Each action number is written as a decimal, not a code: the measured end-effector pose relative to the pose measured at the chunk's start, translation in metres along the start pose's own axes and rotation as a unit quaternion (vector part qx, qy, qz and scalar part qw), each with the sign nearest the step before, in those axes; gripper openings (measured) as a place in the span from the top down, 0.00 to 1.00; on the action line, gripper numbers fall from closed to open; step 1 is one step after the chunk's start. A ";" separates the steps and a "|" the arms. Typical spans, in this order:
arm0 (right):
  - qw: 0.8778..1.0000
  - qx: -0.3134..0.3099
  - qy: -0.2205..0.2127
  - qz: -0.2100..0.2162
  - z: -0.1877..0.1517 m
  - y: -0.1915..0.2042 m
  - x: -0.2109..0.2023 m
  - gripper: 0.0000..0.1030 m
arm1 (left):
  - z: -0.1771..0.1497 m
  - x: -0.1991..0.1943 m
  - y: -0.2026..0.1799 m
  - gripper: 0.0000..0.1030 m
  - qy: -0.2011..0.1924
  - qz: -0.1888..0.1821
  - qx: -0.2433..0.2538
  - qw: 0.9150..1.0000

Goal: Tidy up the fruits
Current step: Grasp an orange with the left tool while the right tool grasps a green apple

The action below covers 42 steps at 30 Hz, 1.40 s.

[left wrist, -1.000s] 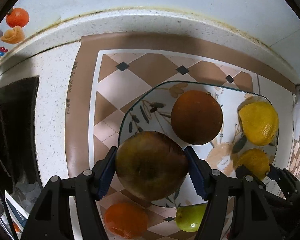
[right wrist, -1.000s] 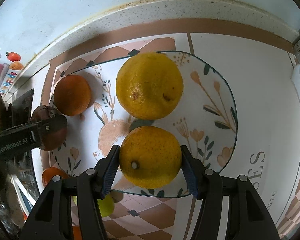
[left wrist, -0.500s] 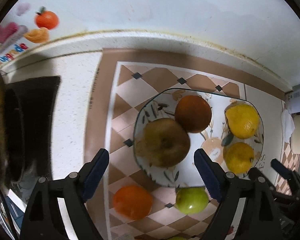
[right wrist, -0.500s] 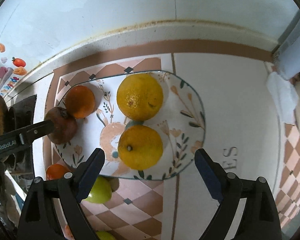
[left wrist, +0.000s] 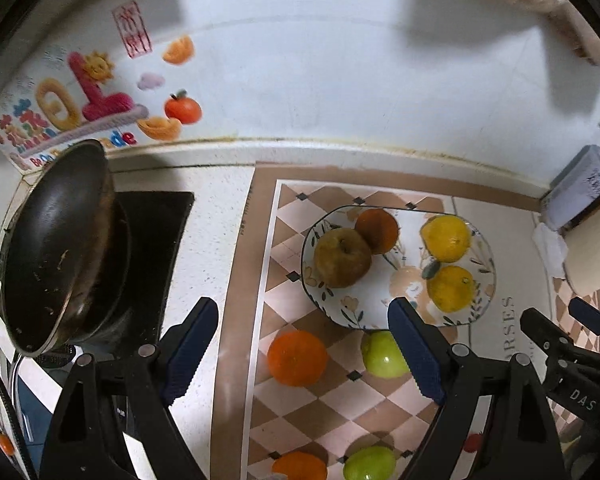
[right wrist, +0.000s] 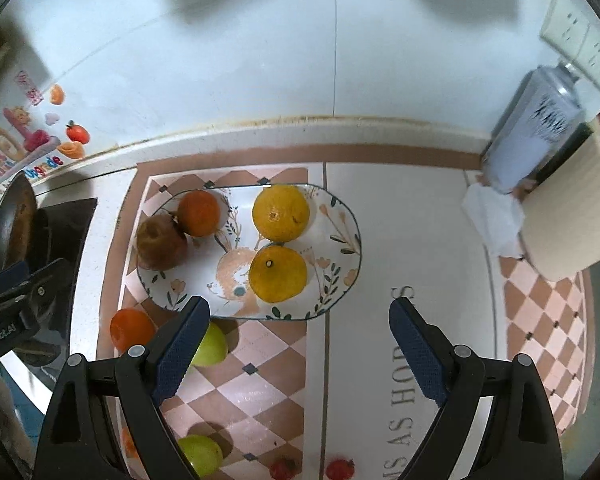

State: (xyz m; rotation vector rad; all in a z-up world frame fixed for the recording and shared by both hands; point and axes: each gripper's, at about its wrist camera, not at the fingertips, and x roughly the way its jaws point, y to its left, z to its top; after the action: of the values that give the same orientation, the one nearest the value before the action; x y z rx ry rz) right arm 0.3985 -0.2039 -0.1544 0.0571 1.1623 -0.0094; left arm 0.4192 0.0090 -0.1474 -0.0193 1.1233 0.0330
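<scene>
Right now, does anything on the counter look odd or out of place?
Yes. The pan on the stove sits steeply tilted rather than flat. On the plate, the brown apple looks discoloured, possibly spoiled, beside the bright citrus.

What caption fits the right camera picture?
Open right gripper above a flowered plate holding four fruits.

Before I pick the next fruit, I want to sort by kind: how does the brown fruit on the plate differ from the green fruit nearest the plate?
The brown fruit is dull and mottled; the green fruit is bright and glossy. The brown fruit lies on the plate, touching a dark orange; the green fruit sits off the plate on the checkered mat, touching no other fruit. The brown one looks larger. Both are round, and neither is held.
</scene>
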 end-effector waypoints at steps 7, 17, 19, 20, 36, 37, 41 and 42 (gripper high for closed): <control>0.999 -0.001 -0.034 0.002 -0.028 0.008 -0.046 0.09 | -0.025 -0.044 0.002 0.16 -0.036 -0.013 0.002 0.999; 0.998 0.007 -0.067 0.012 -0.055 0.018 -0.089 0.09 | -0.057 -0.078 0.003 0.16 -0.060 -0.021 0.000 0.998; 0.998 0.012 -0.065 0.024 -0.058 0.018 -0.089 0.09 | -0.061 -0.081 0.003 0.16 -0.059 -0.020 0.001 0.998; 0.998 0.013 -0.061 0.029 -0.060 0.017 -0.087 0.09 | -0.062 -0.082 0.004 0.16 -0.060 -0.018 0.002 0.998; 0.950 0.075 0.221 0.206 -0.155 0.058 0.092 0.12 | -0.142 -0.005 0.061 0.00 0.060 0.121 -0.023 0.991; 0.948 0.076 0.228 0.209 -0.158 0.060 0.098 0.15 | -0.147 0.000 0.063 0.00 0.071 0.120 -0.026 0.990; 0.942 0.068 0.253 0.212 -0.169 0.070 0.116 0.27 | -0.159 0.014 0.070 0.00 0.109 0.109 -0.045 0.987; 0.942 0.060 0.256 0.209 -0.171 0.073 0.119 0.32 | -0.162 0.018 0.070 0.00 0.117 0.104 -0.051 0.986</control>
State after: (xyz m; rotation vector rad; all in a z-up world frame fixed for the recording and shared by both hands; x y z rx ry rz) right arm 0.2915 -0.1195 -0.3286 0.4348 1.6497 0.3283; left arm 0.2780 0.0744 -0.2333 0.0030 1.3550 0.2819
